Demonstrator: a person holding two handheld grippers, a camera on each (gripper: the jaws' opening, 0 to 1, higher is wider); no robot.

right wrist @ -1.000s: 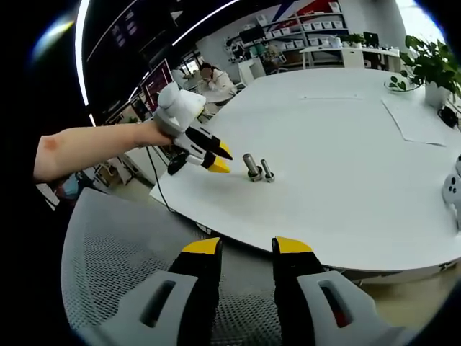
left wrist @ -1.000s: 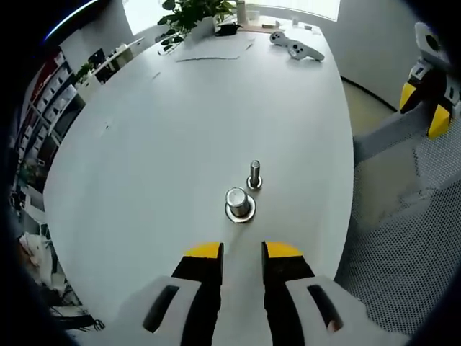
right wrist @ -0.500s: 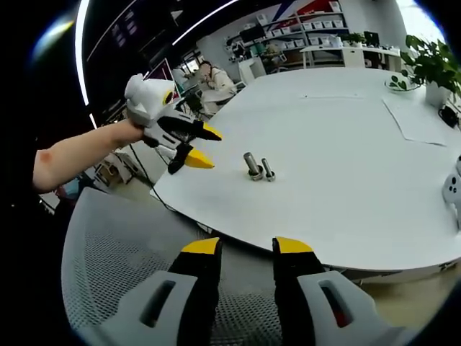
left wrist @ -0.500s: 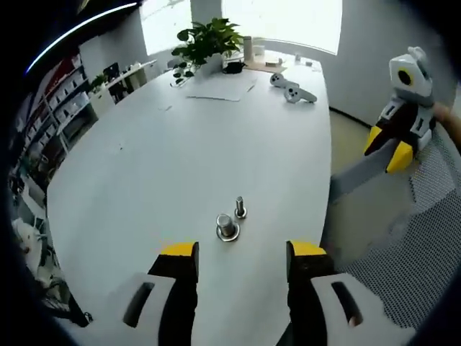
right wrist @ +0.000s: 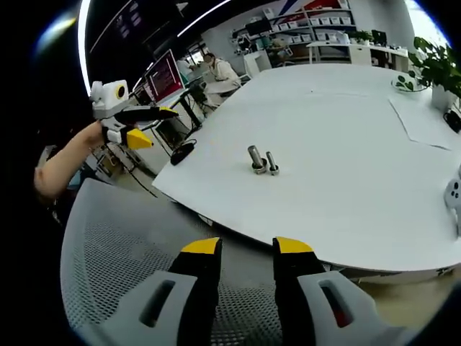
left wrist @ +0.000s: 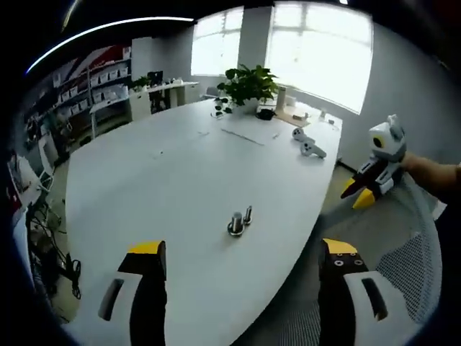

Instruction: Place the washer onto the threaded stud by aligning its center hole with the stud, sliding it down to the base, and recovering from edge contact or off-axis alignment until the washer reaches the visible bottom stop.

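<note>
We see a big white table (left wrist: 180, 166), potted plant (left wrist: 248, 85) and game controllers (left wrist: 308, 144) at its far end, paper sheets (right wrist: 425, 122) near them. Grey mesh chair (right wrist: 108, 245) at the near edge. Shelving (left wrist: 94, 79) along the wall; a person sits at a desk (right wrist: 216, 72).

My white table (left wrist: 180, 180) carries two upright studs (left wrist: 236, 223) just beside each other near its close edge, the thicker with a washer (right wrist: 258, 170) at its base, while paper sheets (left wrist: 248, 135), two white controllers (left wrist: 308, 142) and a potted plant (left wrist: 248, 86) sit at its far end.
</note>
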